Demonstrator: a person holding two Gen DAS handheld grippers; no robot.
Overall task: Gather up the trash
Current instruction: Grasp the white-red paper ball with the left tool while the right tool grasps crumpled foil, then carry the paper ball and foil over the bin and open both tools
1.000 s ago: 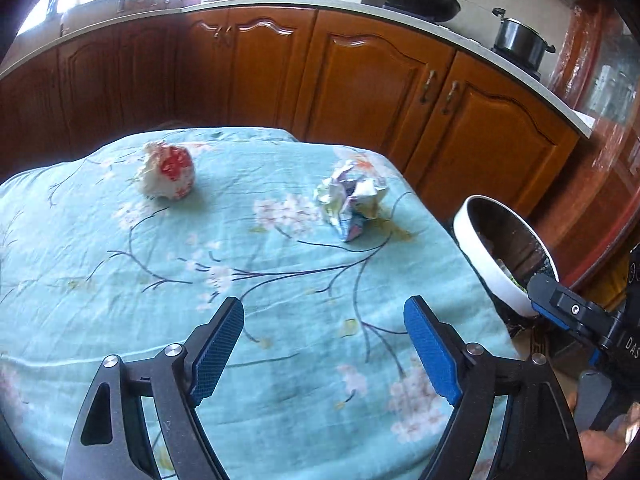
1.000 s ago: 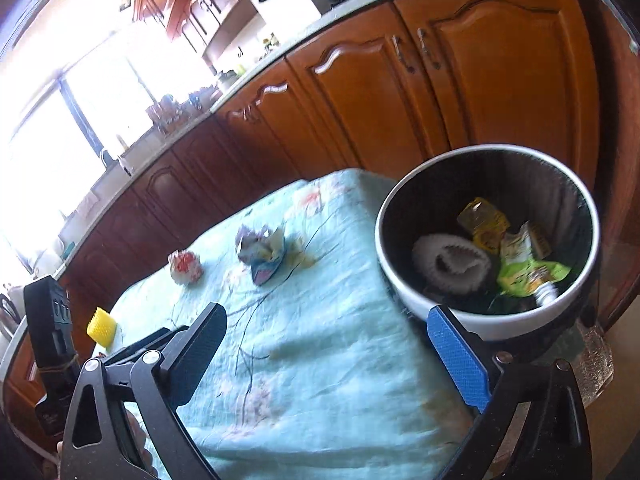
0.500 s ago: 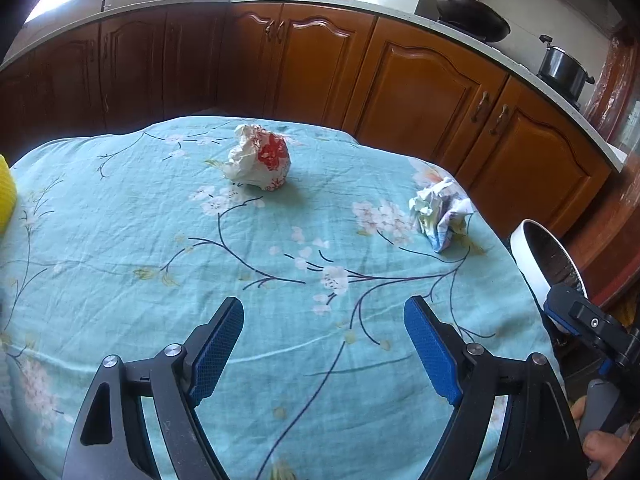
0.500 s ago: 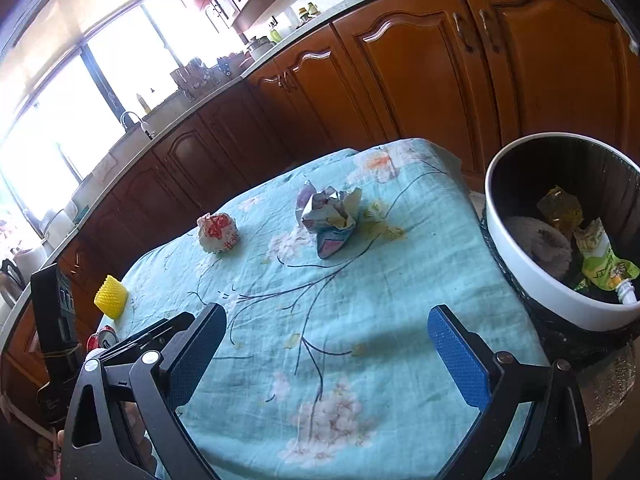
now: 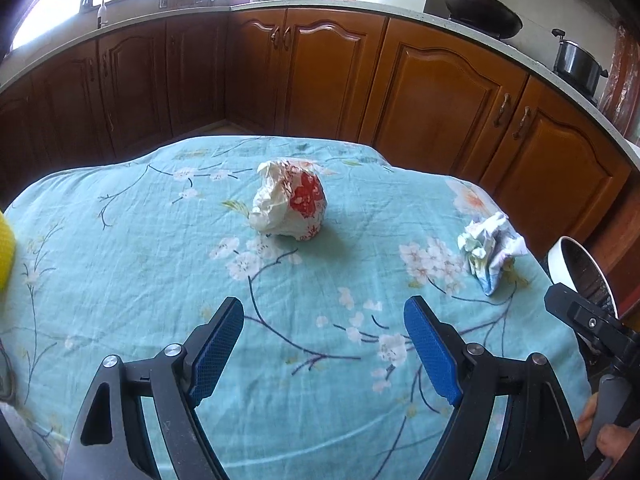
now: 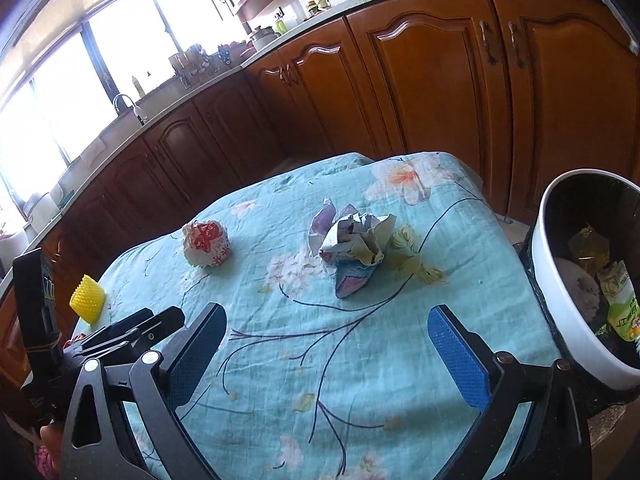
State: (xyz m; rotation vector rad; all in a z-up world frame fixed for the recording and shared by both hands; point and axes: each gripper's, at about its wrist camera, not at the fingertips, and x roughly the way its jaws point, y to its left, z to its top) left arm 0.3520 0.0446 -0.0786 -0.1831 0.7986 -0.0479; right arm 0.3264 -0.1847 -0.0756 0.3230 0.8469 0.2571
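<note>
While both pairs of jaws stand wide and empty, left gripper (image 5: 323,344) faces the red-and-white wad (image 5: 289,205), well ahead on the tablecloth (image 5: 120,264); right gripper (image 6: 326,350) faces the crumpled paper (image 6: 352,246), near the bin (image 6: 560,300). Advised: straddle each wad fully, close low; crumpled paper springs.

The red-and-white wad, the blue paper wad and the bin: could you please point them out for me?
red-and-white wad (image 5: 289,205), left wrist view, middle of the crumpled ball.
blue paper wad (image 6: 352,245), right wrist view, centre of the crumpled paper.
bin (image 6: 560,300), right wrist view, white outer wall.
</note>
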